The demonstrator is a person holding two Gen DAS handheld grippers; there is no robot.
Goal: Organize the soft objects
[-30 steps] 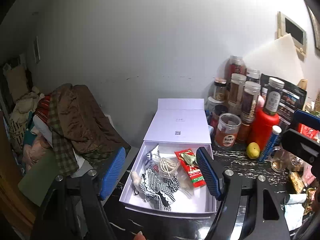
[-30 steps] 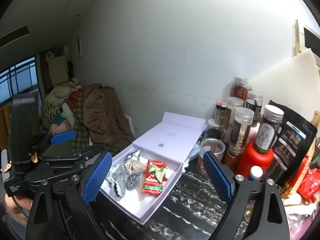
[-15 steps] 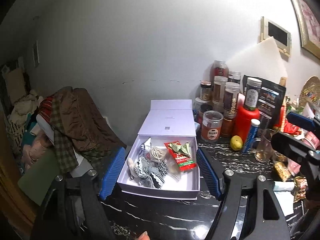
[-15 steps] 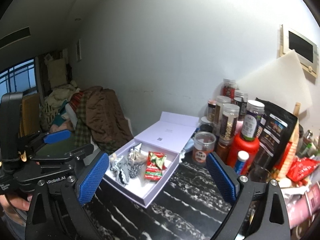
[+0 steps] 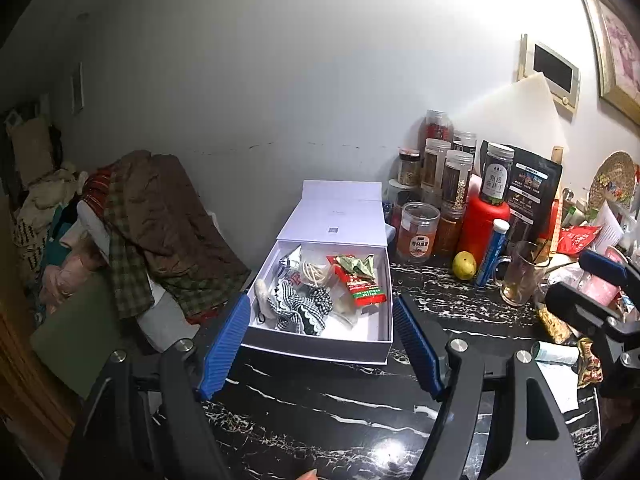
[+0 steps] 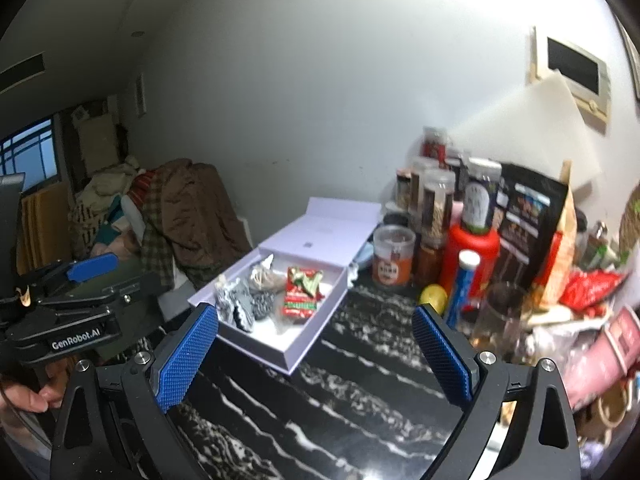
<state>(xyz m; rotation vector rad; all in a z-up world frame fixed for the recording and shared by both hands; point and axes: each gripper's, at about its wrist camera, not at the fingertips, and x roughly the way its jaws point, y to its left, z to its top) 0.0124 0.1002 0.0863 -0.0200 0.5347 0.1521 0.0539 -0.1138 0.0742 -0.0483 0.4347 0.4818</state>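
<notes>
On the black marble counter [image 5: 340, 404], the white box [image 5: 320, 350] sits with its lid flipped back against the wall, and the soft things are already inside it: a checked cloth [image 5: 302, 306] at the box's left-front, a bundle of cream string [image 5: 314, 272] behind that, a red snack packet [image 5: 362, 286] lying toward the box's right wall with its long side running front to back. Left gripper [image 5: 320, 342] points straight at the box's front wall, jaws apart and empty, one blue pad just off each front corner, so the box lies dead ahead and fits between them in this view. Right gripper [image 6: 316, 354] is off to the box's right, jaws wide and empty, nothing but counter between the pads; from it the box [image 6: 280, 350] lies ahead and left, seen corner-on with its long axis slanting up toward the wall. Left looks nearer and squarer to the box, so any reach into it or closing of the lid probably suits that hand; right is closer to the jars [image 6: 394, 256] and the clutter right of the box, where any leftover soft bits would be; can't tell from here if any are there
</notes>
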